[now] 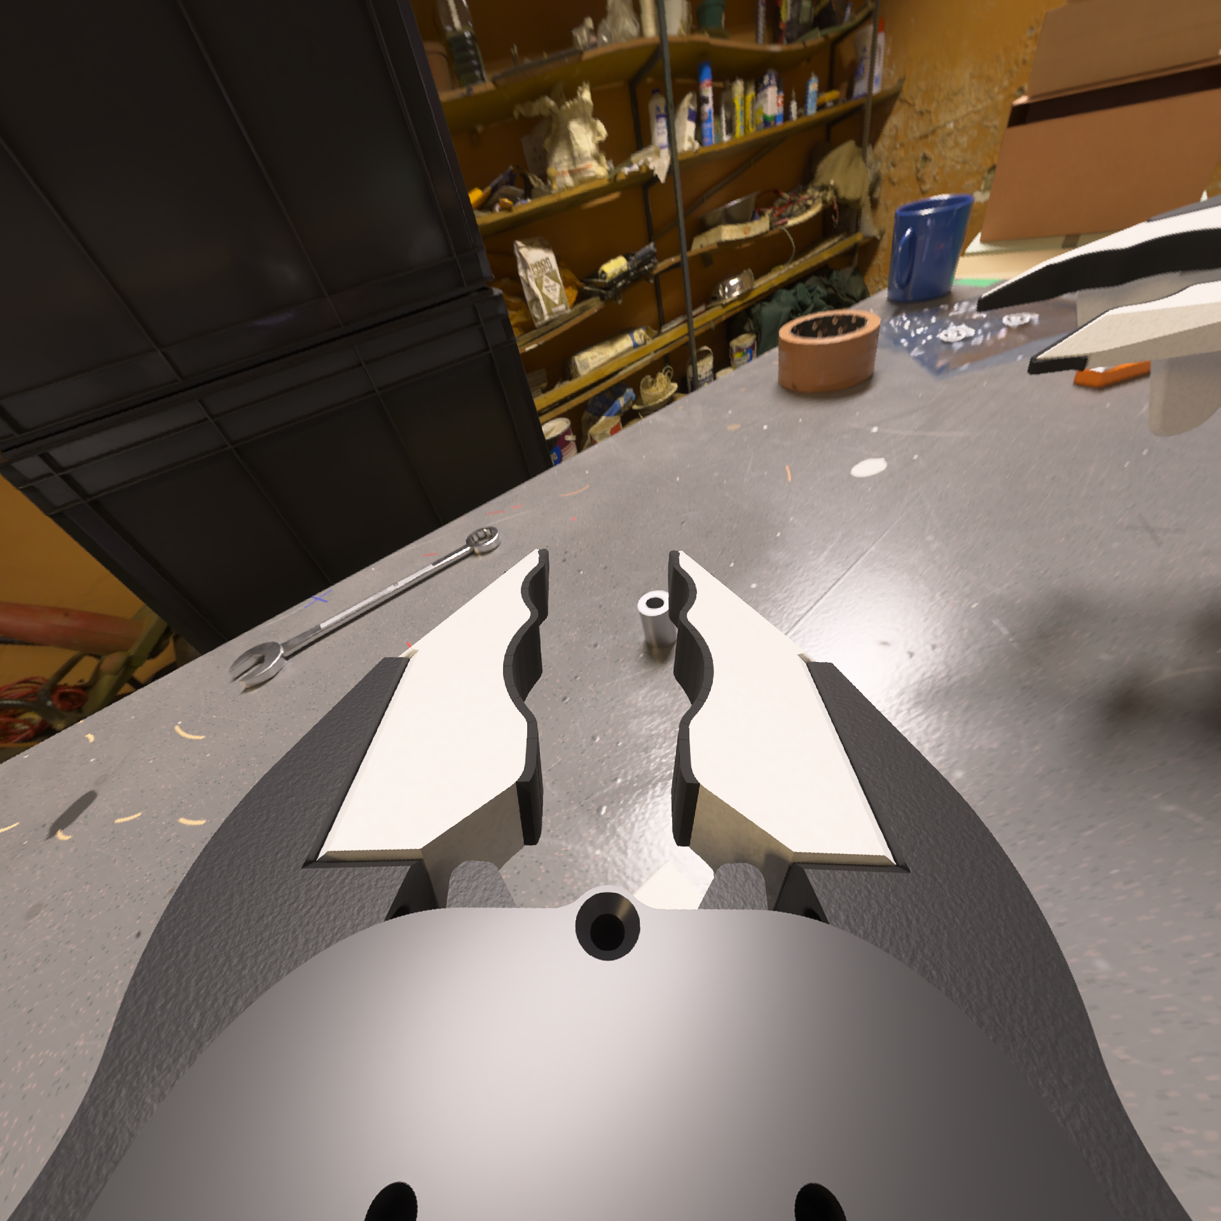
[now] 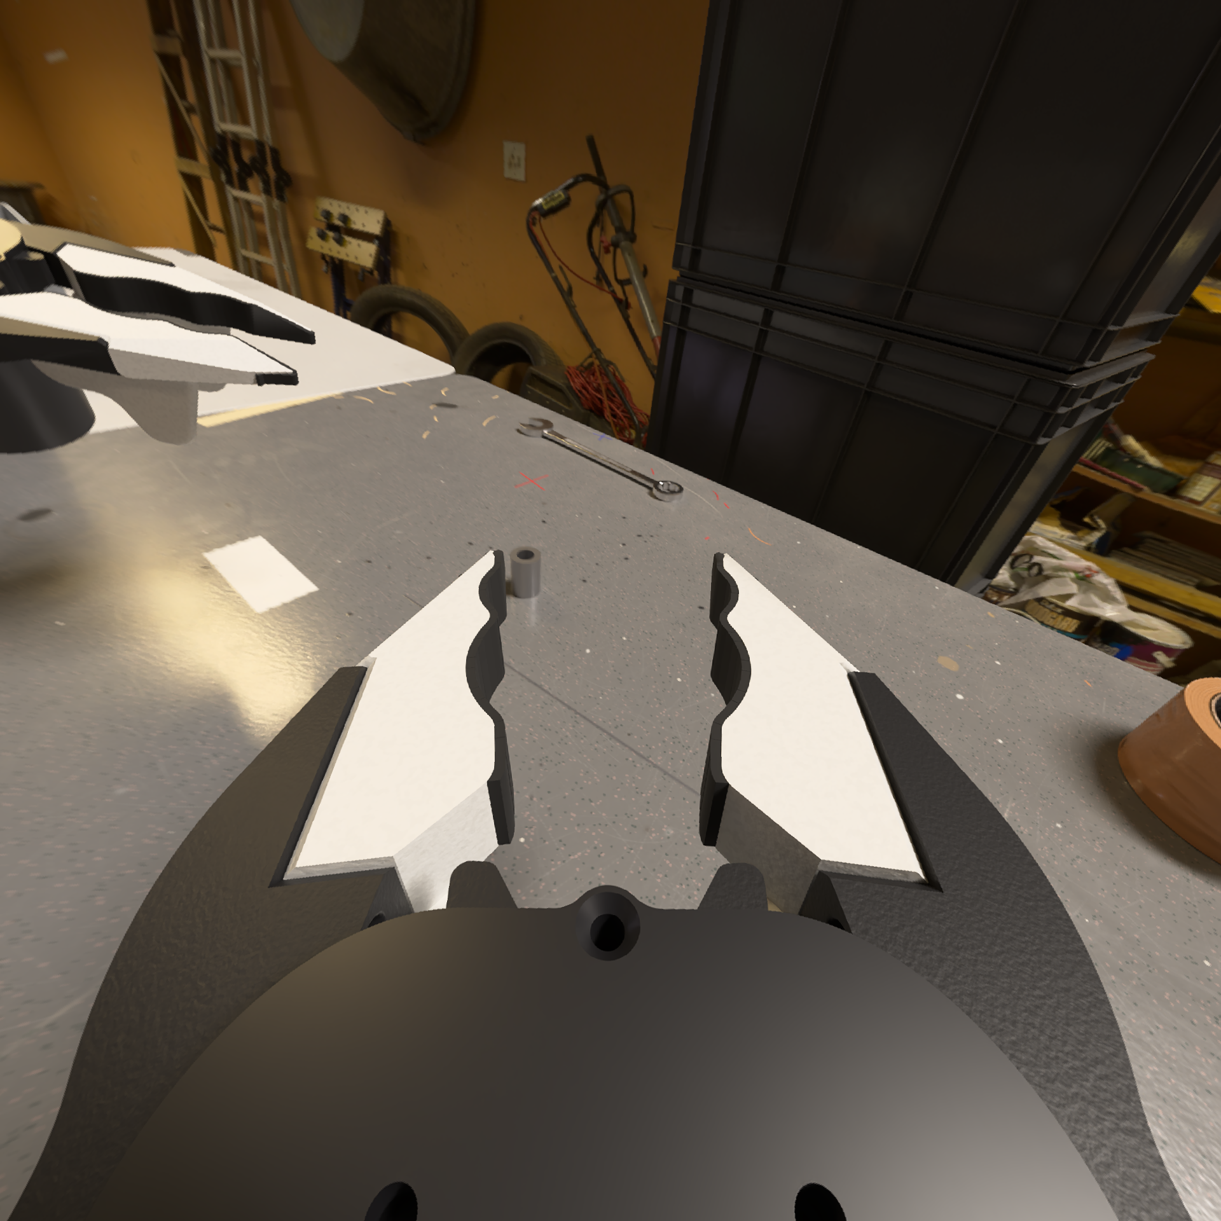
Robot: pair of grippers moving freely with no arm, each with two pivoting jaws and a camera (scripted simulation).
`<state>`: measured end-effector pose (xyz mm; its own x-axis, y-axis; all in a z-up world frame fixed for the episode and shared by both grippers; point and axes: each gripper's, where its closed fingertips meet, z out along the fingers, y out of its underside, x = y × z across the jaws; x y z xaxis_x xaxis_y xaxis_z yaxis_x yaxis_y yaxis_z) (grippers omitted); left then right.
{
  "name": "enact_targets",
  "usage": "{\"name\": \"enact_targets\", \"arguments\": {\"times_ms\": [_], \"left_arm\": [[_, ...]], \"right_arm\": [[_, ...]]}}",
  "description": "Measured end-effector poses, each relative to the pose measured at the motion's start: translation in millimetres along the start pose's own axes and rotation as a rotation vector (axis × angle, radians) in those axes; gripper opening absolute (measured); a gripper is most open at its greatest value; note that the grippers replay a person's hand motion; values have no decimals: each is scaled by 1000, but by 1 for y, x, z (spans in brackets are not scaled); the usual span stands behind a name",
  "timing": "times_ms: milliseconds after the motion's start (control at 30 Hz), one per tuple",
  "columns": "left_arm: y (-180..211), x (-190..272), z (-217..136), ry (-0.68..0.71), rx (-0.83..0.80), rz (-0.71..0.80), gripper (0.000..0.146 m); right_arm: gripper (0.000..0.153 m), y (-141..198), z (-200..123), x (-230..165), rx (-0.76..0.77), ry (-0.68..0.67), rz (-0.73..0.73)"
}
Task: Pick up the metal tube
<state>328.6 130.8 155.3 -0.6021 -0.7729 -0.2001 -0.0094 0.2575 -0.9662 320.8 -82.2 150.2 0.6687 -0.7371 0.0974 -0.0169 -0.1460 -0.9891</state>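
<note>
The metal tube (image 1: 655, 622) is a short silver cylinder standing upright on the grey table. In the left wrist view it stands past the fingertips, close by the right finger's tip. My left gripper (image 1: 608, 561) is open and empty above the table. In the right wrist view the tube (image 2: 526, 572) stands just beyond the left finger's tip. My right gripper (image 2: 604, 561) is open wider and empty. Each gripper also shows in the other's view: the right one at the right edge (image 1: 1004, 333), the left one at the left edge (image 2: 300, 357).
A silver wrench (image 1: 360, 611) lies left of the tube, near the table's edge (image 2: 598, 459). A brown tape roll (image 1: 828, 350) and a blue mug (image 1: 928, 248) stand farther back right. Stacked black crates (image 1: 231, 264) rise beyond the edge. A white patch (image 2: 259, 572) marks the table.
</note>
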Motion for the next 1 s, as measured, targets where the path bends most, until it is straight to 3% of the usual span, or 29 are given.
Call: {"name": "enact_targets", "arguments": {"times_ms": [167,400,533,733,867,1000], "left_arm": [[-18,29,-29,-18,-21,-50,36],[-2,50,-53,-4,-133,-14,37],[27,41,-36,13,-199,-73,36],[64,8,21,25,-258,-109,35],[72,-19,49,30,-268,-136,34],[70,-42,55,20,-267,-146,34]], "right_arm": [[63,-12,-26,-13,-9,-36,36],[62,31,-29,-31,-148,-81,-5],[60,55,6,-41,-234,-174,29],[57,84,96,-46,-396,-397,-61],[49,97,149,-50,-511,-533,-102],[48,107,174,-58,-632,-575,-140]]}}
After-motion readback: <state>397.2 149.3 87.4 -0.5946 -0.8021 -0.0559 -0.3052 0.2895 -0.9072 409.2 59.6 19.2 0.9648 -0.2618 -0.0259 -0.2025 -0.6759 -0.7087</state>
